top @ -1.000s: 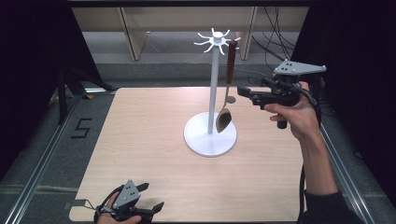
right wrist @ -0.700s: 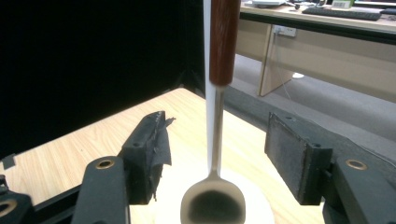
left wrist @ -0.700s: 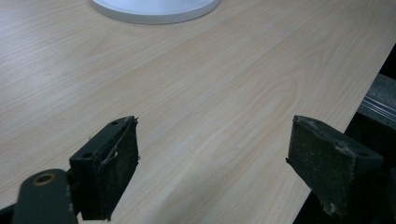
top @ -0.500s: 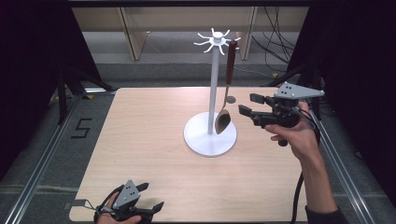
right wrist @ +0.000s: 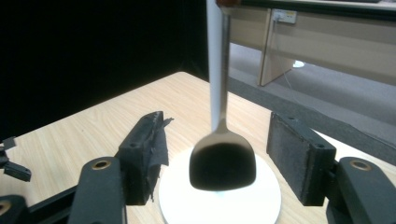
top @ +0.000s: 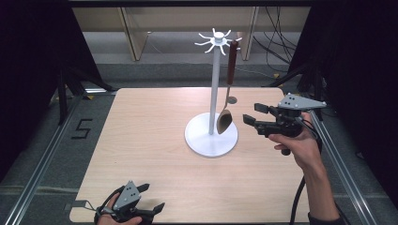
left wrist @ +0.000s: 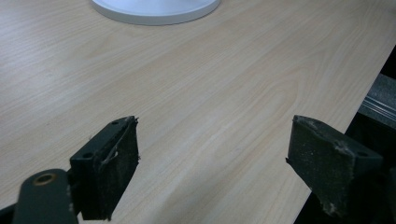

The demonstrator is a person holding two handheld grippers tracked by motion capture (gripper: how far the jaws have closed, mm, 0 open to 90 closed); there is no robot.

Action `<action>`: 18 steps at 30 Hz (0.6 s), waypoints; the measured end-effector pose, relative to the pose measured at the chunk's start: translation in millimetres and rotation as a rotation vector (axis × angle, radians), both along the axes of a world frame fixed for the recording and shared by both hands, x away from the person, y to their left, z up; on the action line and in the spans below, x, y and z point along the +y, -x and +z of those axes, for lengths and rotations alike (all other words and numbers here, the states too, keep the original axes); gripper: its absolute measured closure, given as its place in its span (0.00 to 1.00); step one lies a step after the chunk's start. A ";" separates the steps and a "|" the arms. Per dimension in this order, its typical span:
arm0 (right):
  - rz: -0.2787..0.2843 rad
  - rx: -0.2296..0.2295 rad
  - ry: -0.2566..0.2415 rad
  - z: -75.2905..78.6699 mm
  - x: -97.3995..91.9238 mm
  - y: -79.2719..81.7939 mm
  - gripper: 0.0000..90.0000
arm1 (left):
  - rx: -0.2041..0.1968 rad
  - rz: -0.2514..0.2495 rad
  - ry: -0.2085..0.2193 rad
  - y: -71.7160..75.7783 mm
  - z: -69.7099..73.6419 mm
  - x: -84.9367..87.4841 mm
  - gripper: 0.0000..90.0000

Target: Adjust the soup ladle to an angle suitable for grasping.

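A white hook stand [top: 215, 93] rises from a round base [top: 211, 140] in the middle of the wooden table. A spoon hangs from one hook by its brown handle [top: 232, 56], its metal bowl [top: 224, 122] just above the base. My right gripper [top: 253, 114] is level, pointing at the bowl from the right, a short way off. Its jaws have just been opening and stand open with nothing between the pads [right wrist: 147, 151]; the bowl [right wrist: 223, 161] hangs ahead of them. My left gripper [top: 151, 197] rests open at the table's near left edge.
The table [top: 150, 131] has a dark drop on both sides and metal rails along them. In the left gripper view my gripper [left wrist: 212, 172] faces bare wood, with the stand's base [left wrist: 154, 7] farther on. Furniture legs and cables lie beyond the far edge.
My right gripper has sunk from beside the spoon's handle to the height of its bowl and drawn slightly nearer. The spoon still hangs on its hook. The left gripper has not moved.
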State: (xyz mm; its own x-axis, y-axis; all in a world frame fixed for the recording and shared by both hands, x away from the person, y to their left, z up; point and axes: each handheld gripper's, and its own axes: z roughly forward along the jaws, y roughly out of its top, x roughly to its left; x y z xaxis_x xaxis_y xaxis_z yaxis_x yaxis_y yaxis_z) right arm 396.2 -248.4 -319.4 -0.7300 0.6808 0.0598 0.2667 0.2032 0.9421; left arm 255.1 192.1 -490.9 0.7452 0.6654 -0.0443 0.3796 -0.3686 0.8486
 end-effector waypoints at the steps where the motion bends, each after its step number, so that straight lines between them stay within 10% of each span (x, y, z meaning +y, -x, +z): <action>1: -0.003 -0.015 0.017 -1.1 -1.3 -0.9 0.42 | 0.003 0.001 -0.006 0.2 0.5 0.2 0.17; 18: 0.012 0.027 0.060 -25.4 2.0 -5.4 0.38 | 0.005 0.003 0.009 -1.4 0.4 -1.9 0.17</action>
State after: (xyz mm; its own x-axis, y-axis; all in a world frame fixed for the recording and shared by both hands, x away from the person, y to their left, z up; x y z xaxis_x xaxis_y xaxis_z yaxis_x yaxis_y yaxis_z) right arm 401.6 -246.4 -344.8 -0.7368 0.6750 0.0384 0.2887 0.2627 0.9207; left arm 256.5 190.2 -490.5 0.7426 0.6675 -0.0543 0.3853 -0.3596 0.8498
